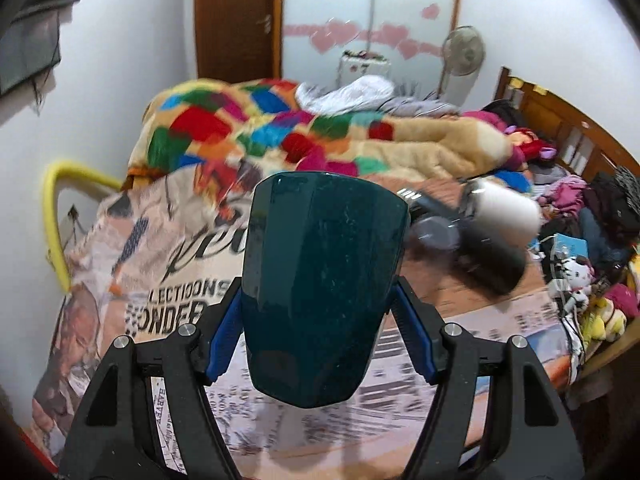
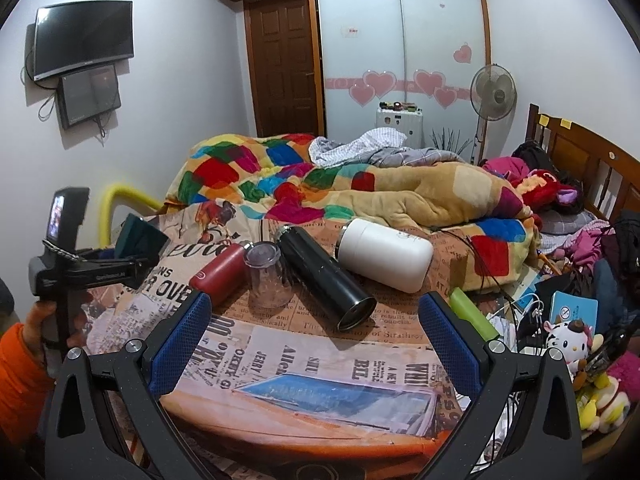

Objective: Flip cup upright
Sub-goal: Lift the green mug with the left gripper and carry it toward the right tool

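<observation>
My left gripper (image 1: pixel 318 300) is shut on a dark teal cup (image 1: pixel 320 284), held above the newspaper-print bed cover with its flat end pointing away from the camera. In the right wrist view the left gripper (image 2: pixel 132 256) holds the same cup (image 2: pixel 140 240) at the far left, lifted and tilted. My right gripper (image 2: pixel 316 324) is open and empty, above the bed cover in front of the lying cups and flasks.
On the cover lie a black flask (image 2: pixel 324 276), a white flask (image 2: pixel 384 252), a red bottle (image 2: pixel 218 272), a clear glass (image 2: pixel 268 276) and a green tube (image 2: pixel 474 312). A patchwork blanket (image 2: pixel 320 184) lies behind; toys and clutter (image 2: pixel 572 340) at right.
</observation>
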A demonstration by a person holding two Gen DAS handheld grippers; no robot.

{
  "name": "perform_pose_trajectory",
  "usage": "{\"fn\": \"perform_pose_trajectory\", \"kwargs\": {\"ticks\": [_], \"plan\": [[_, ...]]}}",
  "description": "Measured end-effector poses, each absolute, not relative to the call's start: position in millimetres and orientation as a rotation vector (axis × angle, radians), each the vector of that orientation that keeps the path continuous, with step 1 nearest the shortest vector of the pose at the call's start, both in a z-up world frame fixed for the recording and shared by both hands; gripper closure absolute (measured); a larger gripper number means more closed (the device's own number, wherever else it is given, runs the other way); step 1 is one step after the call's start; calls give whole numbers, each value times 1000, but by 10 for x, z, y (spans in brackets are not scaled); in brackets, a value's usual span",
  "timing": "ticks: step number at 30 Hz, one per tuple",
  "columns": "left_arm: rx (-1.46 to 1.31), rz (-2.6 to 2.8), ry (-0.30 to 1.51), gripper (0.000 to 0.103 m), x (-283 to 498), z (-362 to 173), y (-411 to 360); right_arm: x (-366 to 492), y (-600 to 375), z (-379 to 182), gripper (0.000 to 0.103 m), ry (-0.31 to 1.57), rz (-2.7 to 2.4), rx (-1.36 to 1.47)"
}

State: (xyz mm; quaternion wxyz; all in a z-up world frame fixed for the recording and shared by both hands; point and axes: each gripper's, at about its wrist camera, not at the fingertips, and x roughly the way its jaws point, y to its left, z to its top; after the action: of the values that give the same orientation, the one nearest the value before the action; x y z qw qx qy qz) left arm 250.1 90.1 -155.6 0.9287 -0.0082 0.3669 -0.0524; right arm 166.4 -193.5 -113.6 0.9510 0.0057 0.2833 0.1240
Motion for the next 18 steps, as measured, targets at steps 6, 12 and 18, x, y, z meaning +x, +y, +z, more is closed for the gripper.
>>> {"fn": "perform_pose_trajectory", "kwargs": {"ticks": [6,12,18], "plan": [[18,-189,699,33,2359,-1255,461,1560,-2028,-1062,0,545,251,23],[33,-276,702,33,2311,-1231,-23,1492,-2142,-1033,0,524,245,37],[22,-336,799,33,2376,-1631,-478,1496,-2268,-1084,0,532,236,54]]}}
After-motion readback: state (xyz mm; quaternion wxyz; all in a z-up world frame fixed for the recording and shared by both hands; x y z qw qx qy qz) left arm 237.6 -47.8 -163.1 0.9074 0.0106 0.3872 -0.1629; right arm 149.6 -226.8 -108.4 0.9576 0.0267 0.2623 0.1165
